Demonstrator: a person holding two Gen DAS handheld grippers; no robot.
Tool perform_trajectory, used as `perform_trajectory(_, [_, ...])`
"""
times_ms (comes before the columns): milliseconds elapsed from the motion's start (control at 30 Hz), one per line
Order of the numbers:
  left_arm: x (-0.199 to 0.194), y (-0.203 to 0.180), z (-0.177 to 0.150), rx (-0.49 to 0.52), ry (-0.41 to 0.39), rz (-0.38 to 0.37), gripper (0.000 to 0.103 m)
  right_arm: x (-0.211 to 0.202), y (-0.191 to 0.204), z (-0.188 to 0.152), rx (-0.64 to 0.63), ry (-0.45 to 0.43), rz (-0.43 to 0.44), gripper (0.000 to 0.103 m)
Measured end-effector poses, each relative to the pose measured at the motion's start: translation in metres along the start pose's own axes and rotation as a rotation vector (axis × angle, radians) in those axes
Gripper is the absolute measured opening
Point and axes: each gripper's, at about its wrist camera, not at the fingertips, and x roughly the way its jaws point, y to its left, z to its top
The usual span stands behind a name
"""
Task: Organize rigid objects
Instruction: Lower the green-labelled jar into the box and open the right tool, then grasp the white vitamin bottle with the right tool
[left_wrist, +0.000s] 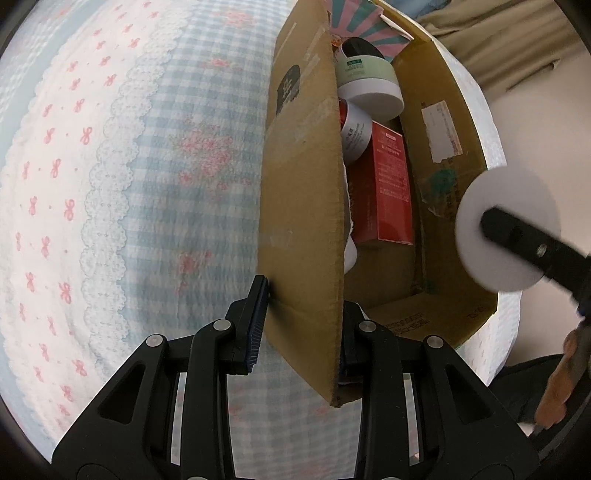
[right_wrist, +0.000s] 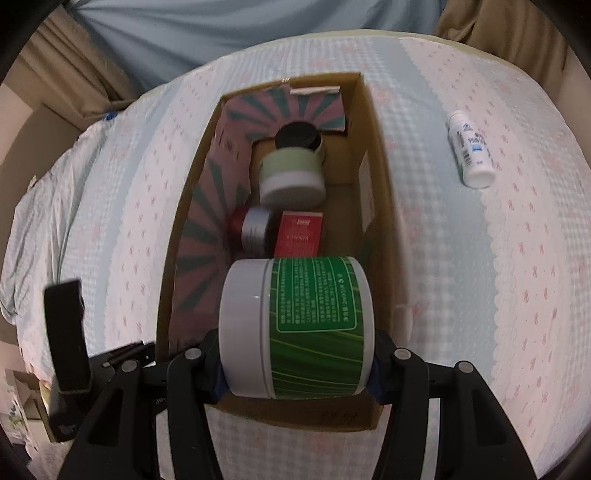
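An open cardboard box (right_wrist: 376, 206) lies on the bed. Inside it are a pale green jar (right_wrist: 291, 173), a black-lidded jar (right_wrist: 299, 134), a silver and red jar (right_wrist: 255, 229) and a red carton (right_wrist: 299, 234). My right gripper (right_wrist: 295, 369) is shut on a green-labelled jar (right_wrist: 314, 314) with a white lid, held sideways over the box's near end. In the left wrist view that jar's white round end (left_wrist: 495, 206) hangs beside the box. My left gripper (left_wrist: 303, 317) is shut on the box's side wall (left_wrist: 299, 184), one finger outside and one inside.
A white bottle (right_wrist: 469, 151) lies on the checked bedspread (right_wrist: 480, 277) to the right of the box. A pink and teal patterned card (right_wrist: 207, 221) lines the box's left side. Curtains and floor lie beyond the bed's edge. A hand (left_wrist: 565, 384) shows at the right.
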Motion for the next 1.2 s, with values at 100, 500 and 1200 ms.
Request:
perform_trajectory(100, [-0.001, 0.002, -0.001, -0.003, -0.002, -0.006, 0.027, 0.003, 0.004, -0.004, -0.011, 0.002, -0.021, 0.052])
perform_trajectory(500, [-0.002, 0.0, 0.001, 0.017, 0.007, 0.001, 0.027, -0.003, 0.001, -0.006, 0.021, -0.02, 0.045, 0.092])
perform_trajectory(1200, [-0.004, 0.001, -0.001, 0.001, 0.001, -0.011, 0.027, -0.038, -0.023, -0.007, 0.005, -0.09, 0.07, 0.103])
